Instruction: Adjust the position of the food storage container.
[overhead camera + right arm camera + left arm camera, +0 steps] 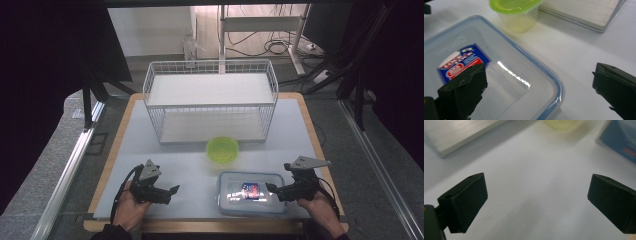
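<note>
A clear plastic box [251, 194] with a blue-rimmed lid and a blue and red label [461, 62] lies at the table's front right. A small round tub with a green lid [222, 149] stands just behind it. My right gripper [270, 188] hovers open over the box's right end; in its own view the right gripper [540, 75] straddles the box's corner [554, 97], touching nothing. To the left of the box, my left gripper [173, 190] is open above bare table. Nothing sits between the left gripper's [537, 187] jaws; the tub [561, 123] and the box [621, 137] show blurred ahead.
A white wire rack [210, 100] with two shelves fills the back middle of the table, its base close behind the green-lidded tub. Its lower board [584, 10] shows in the right gripper view. The table's wooden edge [107, 170] runs along the left.
</note>
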Tool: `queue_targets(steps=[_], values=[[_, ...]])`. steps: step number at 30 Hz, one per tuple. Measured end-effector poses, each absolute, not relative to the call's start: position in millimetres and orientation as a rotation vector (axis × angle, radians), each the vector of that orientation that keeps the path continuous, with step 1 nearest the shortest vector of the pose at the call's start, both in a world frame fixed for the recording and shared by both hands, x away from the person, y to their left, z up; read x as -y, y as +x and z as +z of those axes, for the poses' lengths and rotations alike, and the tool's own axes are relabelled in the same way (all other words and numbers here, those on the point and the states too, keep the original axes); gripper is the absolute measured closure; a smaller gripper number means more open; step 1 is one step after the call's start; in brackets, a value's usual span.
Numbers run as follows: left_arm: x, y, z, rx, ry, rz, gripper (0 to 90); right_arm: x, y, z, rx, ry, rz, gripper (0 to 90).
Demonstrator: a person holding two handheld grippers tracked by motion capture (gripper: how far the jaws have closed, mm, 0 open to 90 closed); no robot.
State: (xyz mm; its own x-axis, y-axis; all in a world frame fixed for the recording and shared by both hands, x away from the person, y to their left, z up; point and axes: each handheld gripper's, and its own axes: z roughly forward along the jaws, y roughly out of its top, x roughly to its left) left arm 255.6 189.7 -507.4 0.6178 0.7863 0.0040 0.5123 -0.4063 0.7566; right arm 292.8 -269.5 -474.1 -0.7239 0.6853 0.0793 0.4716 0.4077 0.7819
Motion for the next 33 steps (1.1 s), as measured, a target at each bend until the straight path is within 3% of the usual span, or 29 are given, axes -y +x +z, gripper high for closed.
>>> queue_targets(steps=[14, 23, 26, 33], values=[[-181.3, 240.5, -510.0, -0.882, 2.106, 0.616, 3.2, 268.3, 294.1, -476.3, -2.420, 1.024, 1.186, 0.0], [-184.6, 239.2, -511.0, -0.921, 2.066, 0.544, 3.9, 263.8, 296.8, -471.8, -2.422, 1.097, 1.189, 0.8], [-183.4, 237.2, -512.0, -0.901, 2.083, 0.544, 4.0, 260.9, 297.7, -468.6, -2.417, 1.096, 1.177, 4.4], [-180.2, 233.8, -508.3, -0.852, 2.068, 0.547, 2.8, 245.3, 303.7, -453.5, -2.415, 0.976, 1.192, 24.2]])
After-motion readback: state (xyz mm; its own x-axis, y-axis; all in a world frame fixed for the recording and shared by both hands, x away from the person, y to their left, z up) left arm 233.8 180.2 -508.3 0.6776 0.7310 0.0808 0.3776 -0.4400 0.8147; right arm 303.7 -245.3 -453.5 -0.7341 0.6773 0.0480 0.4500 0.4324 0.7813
